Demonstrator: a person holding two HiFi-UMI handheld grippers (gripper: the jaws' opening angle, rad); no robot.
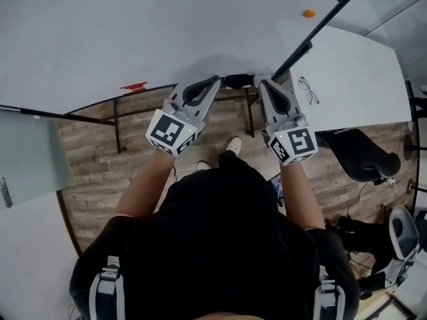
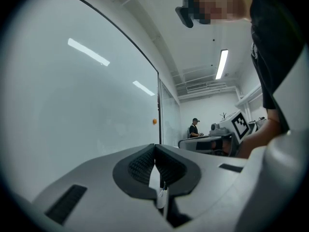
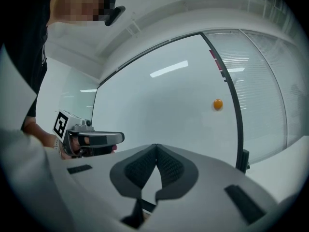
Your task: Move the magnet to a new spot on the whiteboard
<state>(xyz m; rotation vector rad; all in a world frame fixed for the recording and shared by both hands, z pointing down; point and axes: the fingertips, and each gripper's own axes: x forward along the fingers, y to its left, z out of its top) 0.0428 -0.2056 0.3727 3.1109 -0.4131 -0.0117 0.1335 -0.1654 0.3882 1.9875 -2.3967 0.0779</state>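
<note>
The small orange magnet (image 1: 309,13) sticks to the whiteboard (image 1: 133,32), close to its black right frame edge (image 1: 320,25). It also shows in the right gripper view as the magnet (image 3: 217,104), up and to the right of the jaws, and in the left gripper view as a far-off magnet (image 2: 154,121). My left gripper (image 1: 217,80) and right gripper (image 1: 261,80) point level at the board's lower part, side by side and well short of the magnet. Both are shut with nothing between the pads: left gripper (image 2: 154,146), right gripper (image 3: 155,146).
A red mark (image 1: 135,86) sits low on the board at left. A white table (image 1: 360,79) at right carries a pair of glasses (image 1: 308,90); a black chair (image 1: 360,153) stands below it. A person (image 2: 194,128) stands far off in the room.
</note>
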